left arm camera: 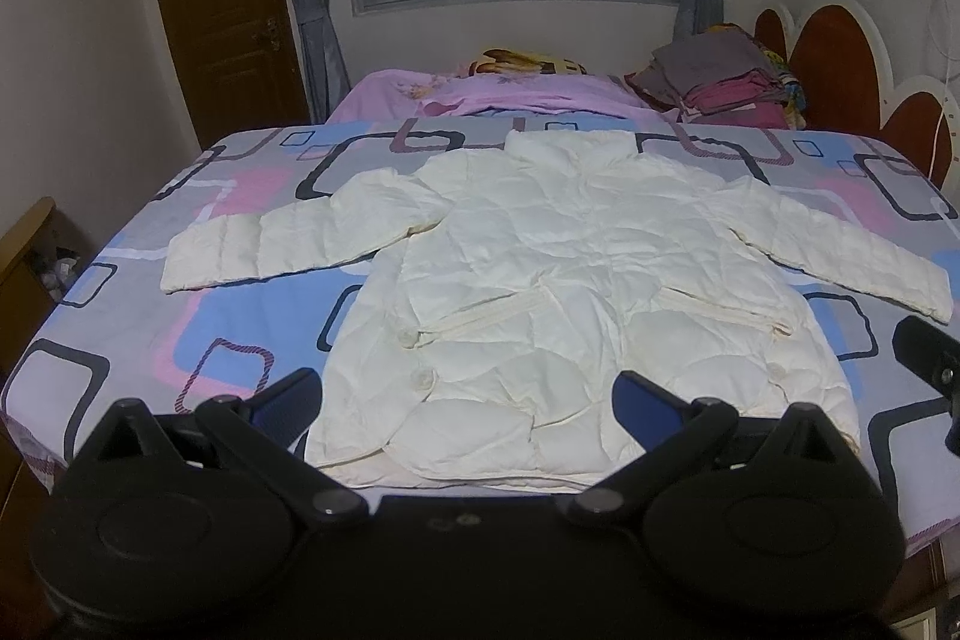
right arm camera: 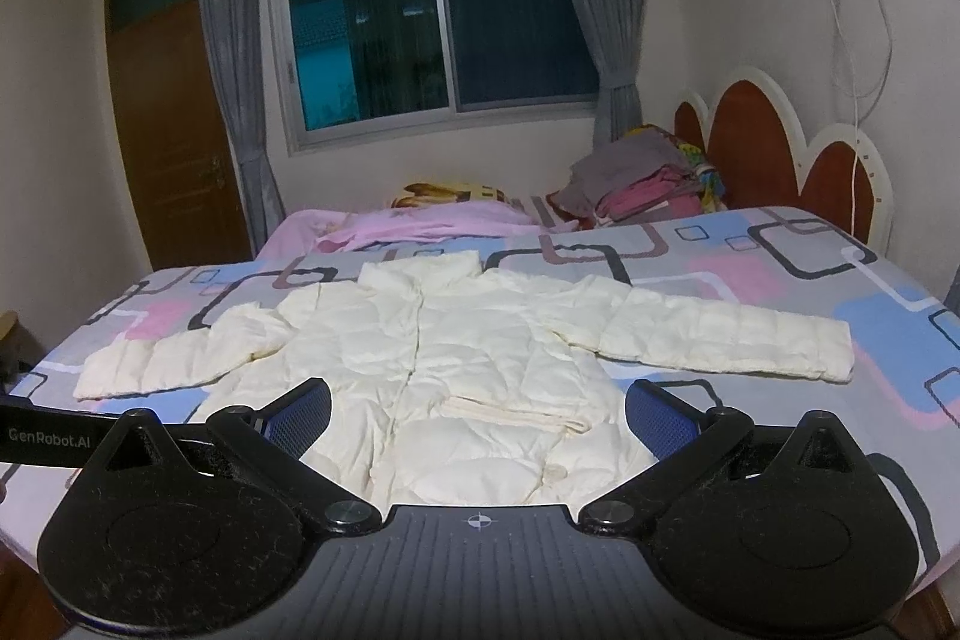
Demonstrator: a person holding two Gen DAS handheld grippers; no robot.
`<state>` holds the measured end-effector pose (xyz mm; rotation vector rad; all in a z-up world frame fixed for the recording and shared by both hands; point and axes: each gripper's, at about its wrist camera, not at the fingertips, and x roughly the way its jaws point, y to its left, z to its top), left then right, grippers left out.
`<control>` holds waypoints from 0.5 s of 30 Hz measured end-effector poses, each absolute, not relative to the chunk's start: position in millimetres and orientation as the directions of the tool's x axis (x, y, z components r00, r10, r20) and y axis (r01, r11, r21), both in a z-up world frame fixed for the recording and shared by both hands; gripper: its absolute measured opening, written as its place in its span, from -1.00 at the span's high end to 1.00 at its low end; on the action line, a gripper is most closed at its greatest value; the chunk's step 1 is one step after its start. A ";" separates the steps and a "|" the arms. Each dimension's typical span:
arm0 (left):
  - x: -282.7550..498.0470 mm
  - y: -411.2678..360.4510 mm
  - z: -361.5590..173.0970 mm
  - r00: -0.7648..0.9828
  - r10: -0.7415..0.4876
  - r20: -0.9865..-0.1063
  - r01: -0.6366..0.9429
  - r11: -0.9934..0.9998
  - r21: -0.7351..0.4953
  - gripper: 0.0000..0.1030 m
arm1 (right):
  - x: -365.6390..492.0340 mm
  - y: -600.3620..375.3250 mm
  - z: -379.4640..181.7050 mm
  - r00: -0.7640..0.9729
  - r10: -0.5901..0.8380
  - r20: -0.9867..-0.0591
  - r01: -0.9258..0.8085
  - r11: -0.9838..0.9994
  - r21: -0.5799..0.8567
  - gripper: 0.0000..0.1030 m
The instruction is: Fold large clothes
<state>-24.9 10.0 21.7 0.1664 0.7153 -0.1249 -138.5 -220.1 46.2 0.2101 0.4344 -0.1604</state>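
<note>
A cream quilted puffer jacket [left arm camera: 540,274] lies flat on the bed, front up, collar at the far end, both sleeves spread sideways. It also shows in the right wrist view [right arm camera: 456,340]. My left gripper [left arm camera: 468,394] is open and empty, held above the jacket's near hem. My right gripper [right arm camera: 477,412] is open and empty, above the hem's right part. Part of the right gripper [left arm camera: 927,358] shows at the right edge of the left wrist view. Part of the left gripper's body [right arm camera: 48,439] shows at the left edge of the right wrist view.
The bed sheet [left arm camera: 180,316] has blue, pink and grey squares. A pink blanket [left arm camera: 480,91] and a pile of folded clothes [left arm camera: 726,82] lie at the far end by the headboard [left arm camera: 840,58]. A window, curtains and a wooden door [left arm camera: 222,10] stand behind.
</note>
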 end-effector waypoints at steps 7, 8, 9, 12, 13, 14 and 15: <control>-23.6 9.5 21.7 0.748 -0.053 -0.661 0.167 0.980 0.110 -0.99 | -139.2 -220.4 44.3 0.894 -0.112 -0.433 0.202 0.965 0.167 -1.00; -22.7 9.2 21.2 0.748 -0.053 -0.662 0.167 0.980 0.111 -0.99 | -138.6 -220.7 44.2 0.894 -0.113 -0.434 0.203 0.965 0.167 -1.00; -22.7 9.2 20.8 0.747 -0.052 -0.663 0.166 0.980 0.111 -0.99 | -137.9 -221.3 43.5 0.894 -0.114 -0.434 0.205 0.964 0.167 -1.00; -20.4 8.7 19.6 0.744 -0.049 -0.666 0.163 0.981 0.110 -0.99 | -135.1 -223.1 42.0 0.891 -0.120 -0.437 0.210 0.964 0.164 -1.00; -18.0 8.5 19.4 0.743 -0.048 -0.668 0.161 0.981 0.109 -0.99 | -135.1 -224.1 40.7 0.891 -0.122 -0.438 0.212 0.963 0.164 -1.00; -16.7 8.4 18.9 0.742 -0.047 -0.669 0.160 0.981 0.109 -0.99 | -134.2 -224.8 40.2 0.890 -0.124 -0.438 0.215 0.963 0.164 -1.00; -15.2 8.2 18.8 0.741 -0.045 -0.671 0.159 0.981 0.109 -0.99 | -133.2 -225.6 39.8 0.890 -0.126 -0.439 0.217 0.962 0.164 -1.00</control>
